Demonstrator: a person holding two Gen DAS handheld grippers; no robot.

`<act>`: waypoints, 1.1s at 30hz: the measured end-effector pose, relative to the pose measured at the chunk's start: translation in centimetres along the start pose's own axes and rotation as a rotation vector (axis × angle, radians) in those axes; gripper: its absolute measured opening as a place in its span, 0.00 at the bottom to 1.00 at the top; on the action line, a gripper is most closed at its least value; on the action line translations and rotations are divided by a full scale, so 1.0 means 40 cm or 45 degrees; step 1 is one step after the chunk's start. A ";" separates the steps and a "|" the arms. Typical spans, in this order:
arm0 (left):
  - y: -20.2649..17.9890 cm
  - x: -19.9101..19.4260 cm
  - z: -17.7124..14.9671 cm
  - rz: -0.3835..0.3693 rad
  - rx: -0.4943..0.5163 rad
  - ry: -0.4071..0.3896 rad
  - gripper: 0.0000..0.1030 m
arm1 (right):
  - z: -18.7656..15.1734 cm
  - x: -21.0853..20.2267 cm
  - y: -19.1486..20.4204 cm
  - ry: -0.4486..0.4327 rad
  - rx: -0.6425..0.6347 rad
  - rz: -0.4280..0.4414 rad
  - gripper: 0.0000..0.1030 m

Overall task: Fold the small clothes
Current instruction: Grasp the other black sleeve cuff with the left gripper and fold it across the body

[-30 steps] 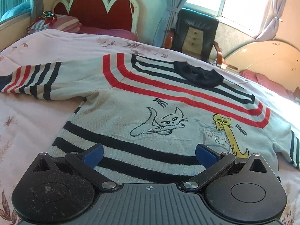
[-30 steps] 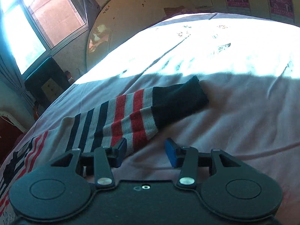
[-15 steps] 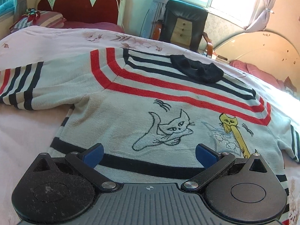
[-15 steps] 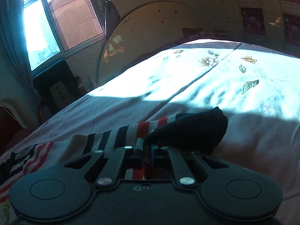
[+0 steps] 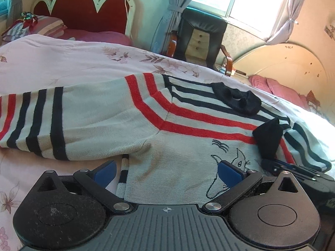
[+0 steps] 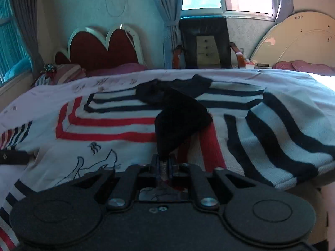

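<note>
Knitted black cuff (image 6: 180,123) sits pinched in my right gripper (image 6: 164,164) as its fingers begin easing apart, sleeve drawn across the sweater (image 5: 178,167) on the bed (image 5: 62,62); my left gripper (image 5: 167,170) gapes wide, nearer the other sleeve (image 5: 52,123), stretching leftward.

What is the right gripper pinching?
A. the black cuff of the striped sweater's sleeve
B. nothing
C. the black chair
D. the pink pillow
A: the right gripper has the black knitted cuff of the grey striped sweater between its jaws, which are opening.
</note>
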State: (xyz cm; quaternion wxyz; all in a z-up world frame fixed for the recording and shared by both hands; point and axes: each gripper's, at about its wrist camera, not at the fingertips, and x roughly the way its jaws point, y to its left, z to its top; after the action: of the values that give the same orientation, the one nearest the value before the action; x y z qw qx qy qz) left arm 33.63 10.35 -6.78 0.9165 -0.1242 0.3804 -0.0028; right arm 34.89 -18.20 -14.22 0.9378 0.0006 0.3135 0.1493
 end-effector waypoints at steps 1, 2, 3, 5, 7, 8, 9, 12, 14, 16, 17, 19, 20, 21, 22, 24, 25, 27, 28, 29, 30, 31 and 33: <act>-0.004 0.006 0.003 -0.039 -0.002 0.006 0.97 | -0.005 -0.016 0.014 -0.020 -0.035 -0.017 0.31; -0.015 0.016 0.005 -0.081 -0.003 0.009 0.88 | -0.010 -0.040 0.020 -0.044 -0.052 -0.021 0.40; -0.028 0.030 0.008 -0.116 -0.001 0.029 0.68 | -0.029 -0.066 -0.001 -0.065 -0.049 -0.016 0.54; -0.065 0.068 0.009 -0.219 -0.018 0.060 0.63 | -0.053 -0.111 -0.021 -0.066 -0.047 -0.018 0.55; -0.112 0.116 0.010 -0.320 -0.037 0.101 0.63 | -0.073 -0.147 -0.051 -0.062 -0.004 -0.039 0.50; -0.137 0.143 0.010 -0.354 -0.044 0.128 0.63 | -0.079 -0.160 -0.076 -0.058 0.039 -0.052 0.49; -0.160 0.168 0.012 -0.383 -0.048 0.143 0.63 | -0.083 -0.171 -0.097 -0.057 0.082 -0.068 0.49; -0.226 0.223 0.028 -0.414 -0.056 0.148 0.63 | -0.093 -0.207 -0.161 -0.072 0.197 -0.103 0.48; -0.257 0.244 0.045 -0.439 -0.068 0.144 0.59 | -0.097 -0.228 -0.200 -0.085 0.283 -0.100 0.48; -0.279 0.267 0.057 -0.442 -0.022 0.151 0.05 | -0.105 -0.241 -0.245 -0.095 0.380 -0.102 0.50; -0.279 0.261 0.063 -0.439 -0.018 0.113 0.05 | -0.105 -0.244 -0.259 -0.098 0.407 -0.103 0.51; -0.255 0.210 0.077 -0.432 0.007 0.020 0.05 | -0.104 -0.245 -0.280 -0.103 0.448 -0.099 0.52; -0.244 0.188 0.083 -0.410 0.023 -0.014 0.05 | -0.104 -0.248 -0.287 -0.116 0.460 -0.091 0.52; -0.223 0.168 0.085 -0.376 0.032 -0.036 0.05 | -0.102 -0.249 -0.295 -0.128 0.476 -0.078 0.53; -0.198 0.160 0.085 -0.341 0.043 -0.037 0.05 | -0.101 -0.246 -0.303 -0.134 0.501 -0.059 0.55; -0.169 0.162 0.079 -0.284 0.056 -0.011 0.05 | -0.105 -0.230 -0.329 -0.134 0.597 -0.005 0.56; -0.146 0.167 0.074 -0.271 0.027 0.010 0.05 | -0.108 -0.221 -0.341 -0.130 0.644 0.009 0.56; -0.122 0.175 0.066 -0.257 -0.020 0.021 0.06 | -0.118 -0.204 -0.372 -0.122 0.751 0.035 0.56; -0.114 0.180 0.059 -0.246 -0.023 0.020 0.05 | -0.120 -0.194 -0.386 -0.122 0.799 0.050 0.57; -0.111 0.184 0.053 -0.244 -0.028 0.018 0.05 | -0.121 -0.183 -0.401 -0.120 0.846 0.061 0.57; -0.109 0.182 0.049 -0.243 -0.033 0.017 0.05 | -0.118 -0.171 -0.412 -0.115 0.871 0.057 0.57; -0.111 0.188 0.041 -0.236 -0.030 0.016 0.06 | -0.115 -0.161 -0.420 -0.108 0.879 0.046 0.53; -0.115 0.197 0.031 -0.220 -0.019 0.018 0.06 | -0.106 -0.139 -0.431 -0.065 0.852 -0.011 0.27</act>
State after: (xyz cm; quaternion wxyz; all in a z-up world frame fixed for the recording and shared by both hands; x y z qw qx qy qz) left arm 40.50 5.36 -10.35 0.9092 -0.1634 0.3746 -0.0800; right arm 32.97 -36.63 -16.00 0.8939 0.3107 0.3214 0.0342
